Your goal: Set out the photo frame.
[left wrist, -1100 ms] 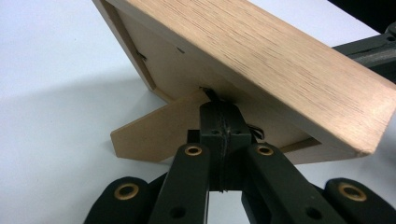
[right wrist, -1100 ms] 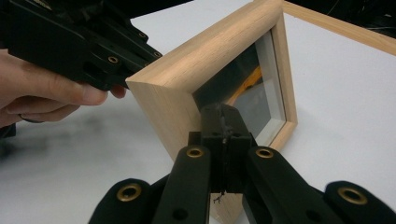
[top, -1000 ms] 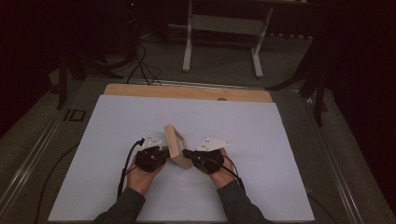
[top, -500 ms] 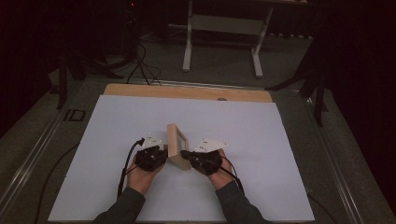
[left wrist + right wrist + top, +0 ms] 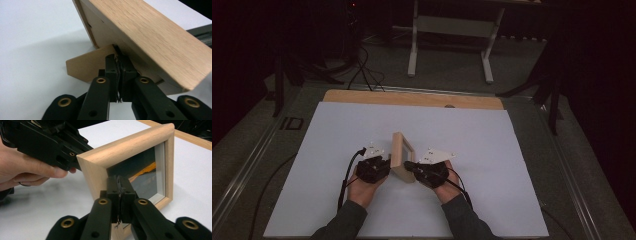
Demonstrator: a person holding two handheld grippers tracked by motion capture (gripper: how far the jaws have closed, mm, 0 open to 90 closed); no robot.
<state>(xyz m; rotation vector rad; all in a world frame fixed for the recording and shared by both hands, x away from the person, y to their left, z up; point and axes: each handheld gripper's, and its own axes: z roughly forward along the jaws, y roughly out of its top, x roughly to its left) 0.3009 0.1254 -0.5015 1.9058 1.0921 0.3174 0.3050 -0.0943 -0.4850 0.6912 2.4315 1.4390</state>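
From the high view, the picture frame (image 5: 402, 156) turns edge-on, so its glass face can't be read there, and the tips of the left tool (image 5: 384, 167) and right tool (image 5: 409, 166) tuck in against the wood, too small to judge. In the left tool view, the frame's back (image 5: 150, 37) runs off the top and right edges, and the stand flap (image 5: 87, 65) slips behind the 2 black jaws (image 5: 119, 75). In the right tool view, the frame's lower rail (image 5: 162, 201) is partly blocked by the jaws, the glass (image 5: 147, 180) carries only a murky reflection, and the person's hand (image 5: 25, 170) is cut by the left edge.
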